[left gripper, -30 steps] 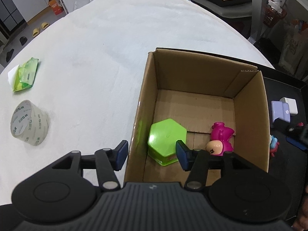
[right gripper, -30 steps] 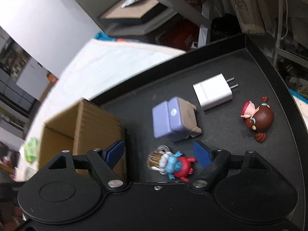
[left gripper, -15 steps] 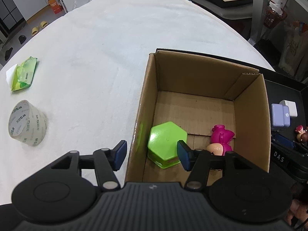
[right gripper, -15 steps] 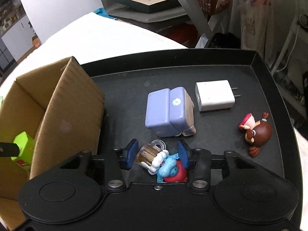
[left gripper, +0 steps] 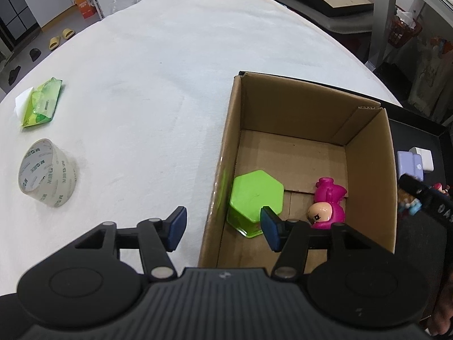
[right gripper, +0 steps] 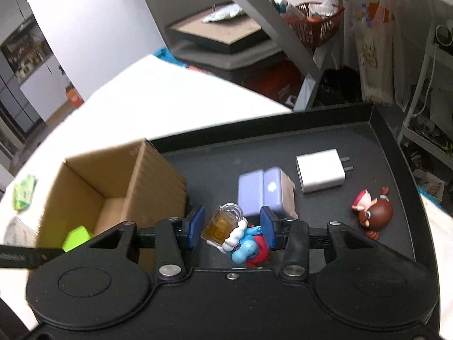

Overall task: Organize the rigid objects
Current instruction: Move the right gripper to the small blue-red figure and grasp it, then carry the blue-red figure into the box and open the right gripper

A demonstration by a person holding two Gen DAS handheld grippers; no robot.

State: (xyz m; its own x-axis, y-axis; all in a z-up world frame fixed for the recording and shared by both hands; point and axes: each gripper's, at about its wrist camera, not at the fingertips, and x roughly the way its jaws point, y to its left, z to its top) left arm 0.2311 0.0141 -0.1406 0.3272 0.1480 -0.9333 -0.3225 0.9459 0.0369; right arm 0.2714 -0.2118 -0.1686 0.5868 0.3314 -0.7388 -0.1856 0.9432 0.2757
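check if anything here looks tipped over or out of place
Two figurines are tipped over: the pink figurine lies on its side in the cardboard box, and the brown-haired figurine lies on its side on the black tray. Nothing looks spilled or broken.

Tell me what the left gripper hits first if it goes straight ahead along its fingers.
Probably the cardboard box: its left wall lies between the open left gripper's fingers, with the green hexagonal container just inside. Depth is unclear.
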